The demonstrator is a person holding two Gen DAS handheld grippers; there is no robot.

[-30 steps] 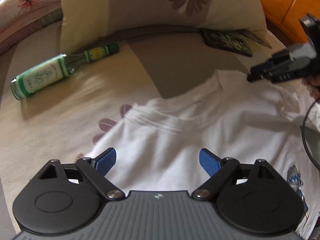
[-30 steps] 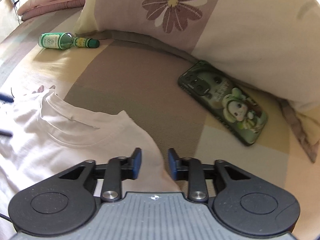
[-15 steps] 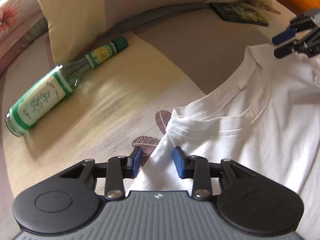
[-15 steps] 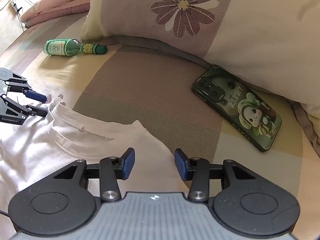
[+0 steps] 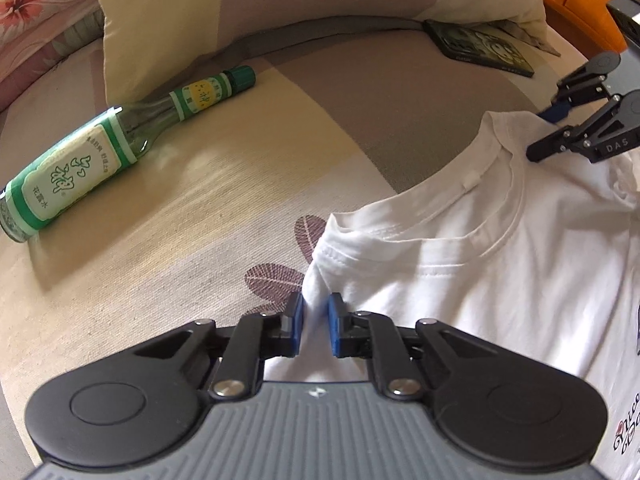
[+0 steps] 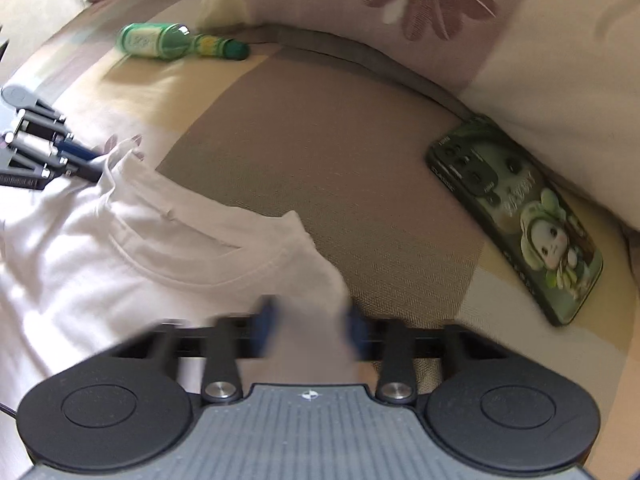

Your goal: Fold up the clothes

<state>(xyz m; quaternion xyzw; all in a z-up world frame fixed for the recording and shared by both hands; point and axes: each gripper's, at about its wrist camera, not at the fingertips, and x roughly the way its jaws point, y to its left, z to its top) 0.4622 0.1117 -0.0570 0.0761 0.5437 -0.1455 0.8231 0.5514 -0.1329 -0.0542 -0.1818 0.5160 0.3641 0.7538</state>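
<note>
The white T-shirt [image 5: 500, 280] lay spread on the bed [image 5: 160, 240], on a cover of beige and brown patches with a leaf print, its round collar turned toward the pillows and a printed design showing at its far right edge in the left wrist view. We had our left gripper [image 5: 316, 330] at the shirt's left shoulder, by the collar: its blue pads stood narrow with a bunched fold of white cloth pinched between them, and its jaws were closing. Our right gripper [image 6: 312, 328] was at the opposite shoulder of the shirt; its fingers were smeared by motion blur in its own view, yet cloth lay between them, and its jaws were closing onto the fabric. From the left wrist view the right gripper appeared at the far side of the collar, its black linkage over the shirt's edge. Beyond the shirt's collar, well apart from it and to the left, a green glass bottle [image 5: 100, 152] with a green and white label lay on its side, its cap pointing toward the pillow. To the right of the shirt, past the collar, a phone [image 6: 524, 224] in a green case with a cartoon figure lay flat, just beside the foot of a large pillow [image 6: 400, 12] with a flower print. Behind that, a pink floral cushion [image 5: 36, 20] showed at the far left.
</note>
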